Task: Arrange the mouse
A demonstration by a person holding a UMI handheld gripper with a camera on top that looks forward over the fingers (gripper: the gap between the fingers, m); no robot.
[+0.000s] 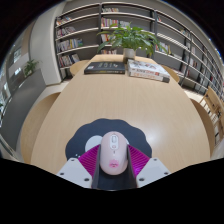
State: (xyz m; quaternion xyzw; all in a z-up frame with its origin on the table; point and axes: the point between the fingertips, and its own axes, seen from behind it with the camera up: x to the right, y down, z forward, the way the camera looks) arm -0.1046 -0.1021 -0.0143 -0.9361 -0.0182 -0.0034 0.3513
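Bookshelves (85,30) line the back of the room. Before them spreads a broad, round-edged wooden surface (100,95). At its far edge lie a dark book (104,67) and a paler book (148,70), with a potted plant (133,38) behind them, seemingly kept clear of the working area. Most of the surface is bare, leaving ample room ahead and to both sides. The white mouse (113,152) sits between the fingers (90,160) of the gripper (113,166), its nose pointing forward. The pink pads appear to be clenched on its flanks, likely so that it can be carried and set down.
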